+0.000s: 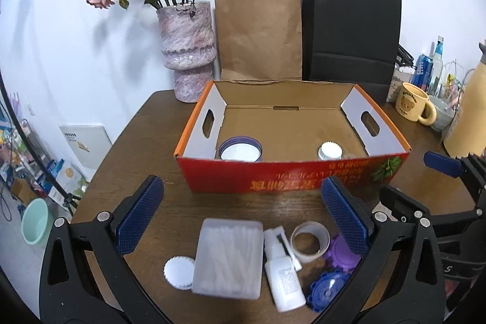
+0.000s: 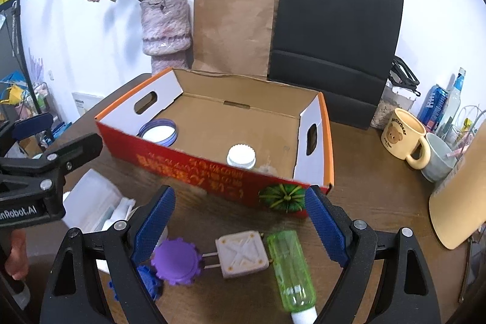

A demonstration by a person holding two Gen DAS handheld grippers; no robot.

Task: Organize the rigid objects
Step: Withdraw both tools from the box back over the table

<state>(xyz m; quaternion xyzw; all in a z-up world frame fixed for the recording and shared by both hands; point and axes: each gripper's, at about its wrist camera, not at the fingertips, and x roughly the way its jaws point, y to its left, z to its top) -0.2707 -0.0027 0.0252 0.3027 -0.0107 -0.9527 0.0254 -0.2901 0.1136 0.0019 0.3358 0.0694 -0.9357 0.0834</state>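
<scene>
A red cardboard box [image 1: 273, 176] [image 2: 194, 169] stands open on the wooden table, holding a purple-rimmed lid [image 1: 241, 148] [image 2: 159, 132] and a white-capped jar [image 1: 329, 151] [image 2: 241, 156]. My left gripper [image 1: 243, 216] is open above a clear swab box [image 1: 229, 257], a white scalloped cap [image 1: 179, 271], a white bottle [image 1: 284, 278], a tape roll [image 1: 309, 241], a purple gear [image 1: 341, 252] and a blue gear [image 1: 328, 289]. My right gripper [image 2: 240, 220] is open above the purple gear [image 2: 176, 261], a white plug adapter [image 2: 241, 253] and a green bottle [image 2: 291, 269].
A vase of dried roses [image 1: 186, 50], a brown paper bag [image 1: 259, 35] and a black bag [image 1: 352, 32] stand behind the box. A yellow bear mug [image 2: 404, 138], a grey cup [image 2: 439, 161], cans and bottles [image 2: 437, 107] crowd the right side.
</scene>
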